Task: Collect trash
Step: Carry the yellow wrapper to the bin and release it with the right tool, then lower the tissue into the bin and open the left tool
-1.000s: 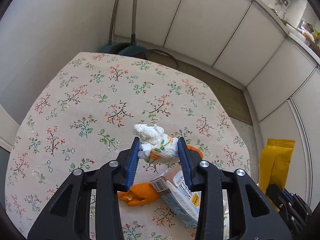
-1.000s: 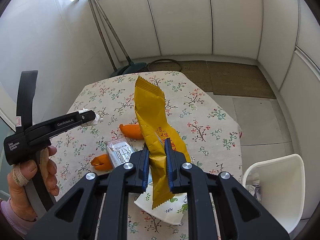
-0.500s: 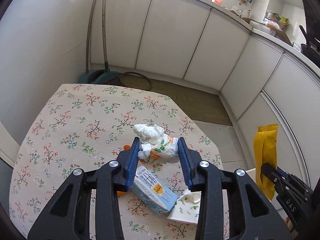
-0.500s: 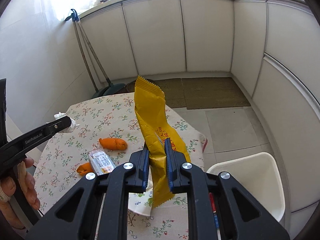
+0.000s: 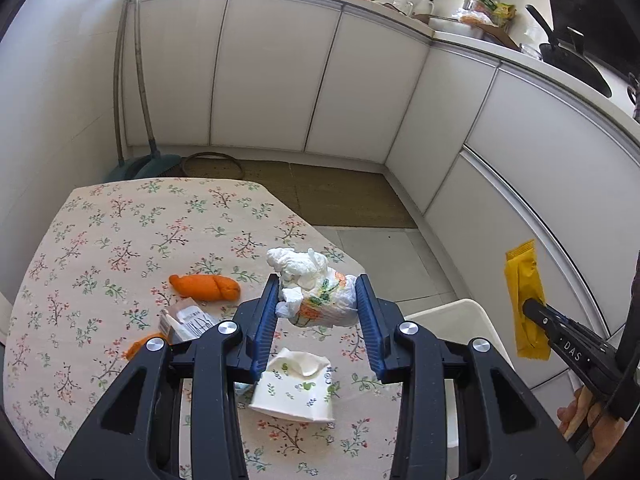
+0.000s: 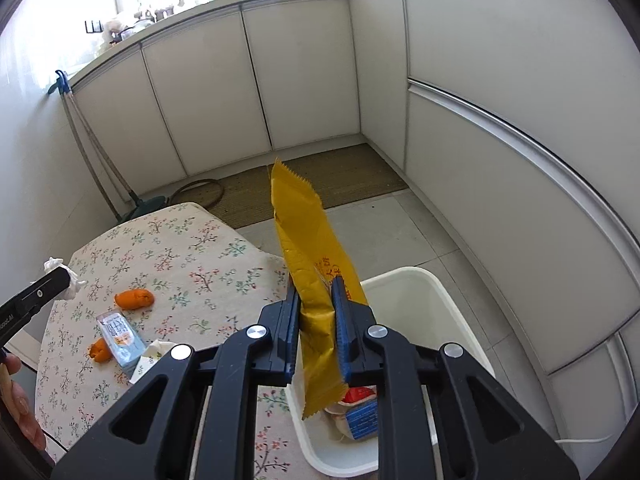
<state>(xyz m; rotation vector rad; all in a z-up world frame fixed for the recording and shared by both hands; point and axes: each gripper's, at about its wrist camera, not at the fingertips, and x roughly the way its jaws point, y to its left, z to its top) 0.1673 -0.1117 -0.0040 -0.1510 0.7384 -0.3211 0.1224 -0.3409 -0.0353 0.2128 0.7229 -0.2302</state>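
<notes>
Floral tablecloth beside white cabinets

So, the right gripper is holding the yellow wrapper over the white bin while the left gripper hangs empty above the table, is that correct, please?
Not quite: the left gripper is not empty. The left wrist view shows it shut on a crumpled white tissue above the table. The rest holds: the right gripper holds the yellow wrapper over the white bin.

Matt cotton-like floral tablecloth covers the table; crumpled white printed tissue wad looks soft and papery; long yellow snack wrapper is smooth, slightly glossy film; white plastic bin is smooth, semi-gloss; white cabinet doors shine glossy
</notes>
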